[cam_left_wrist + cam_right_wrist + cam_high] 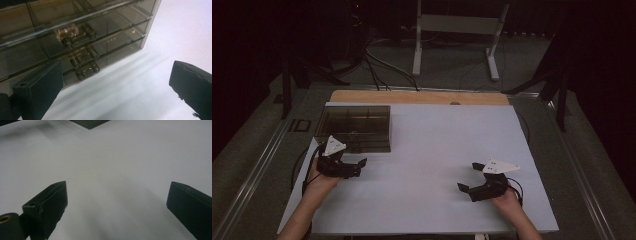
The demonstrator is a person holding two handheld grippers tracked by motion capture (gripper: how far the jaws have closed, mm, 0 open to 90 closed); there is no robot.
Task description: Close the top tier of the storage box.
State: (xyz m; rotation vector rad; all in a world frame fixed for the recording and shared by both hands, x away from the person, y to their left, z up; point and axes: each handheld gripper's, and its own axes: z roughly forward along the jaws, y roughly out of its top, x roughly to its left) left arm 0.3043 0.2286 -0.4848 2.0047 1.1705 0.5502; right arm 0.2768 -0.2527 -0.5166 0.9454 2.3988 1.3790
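Observation:
A dark see-through box [354, 127] with several compartments stands at the back left of the white mat [427, 150]. Its side wall [105, 32] rises just ahead of my left gripper [115, 75], and a small shiny pinkish piece [72, 33] lies inside it, mirrored in the walls below. My left gripper [356, 155] rests at the box's near edge, open, with bare mat between the jaws. Near the mat's front right my right gripper [468, 176] stands open over the plain white surface [112, 170]. In the right gripper view my right gripper [118, 190] holds nothing; a corner of the box [90, 123] shows far off.
A wooden strip [419, 96] runs along the table's back edge. Beyond it on the floor stand a white frame [457, 25] and cables [377, 65]. A metal rail [252, 170] runs down the left side. Dark stands flank the table.

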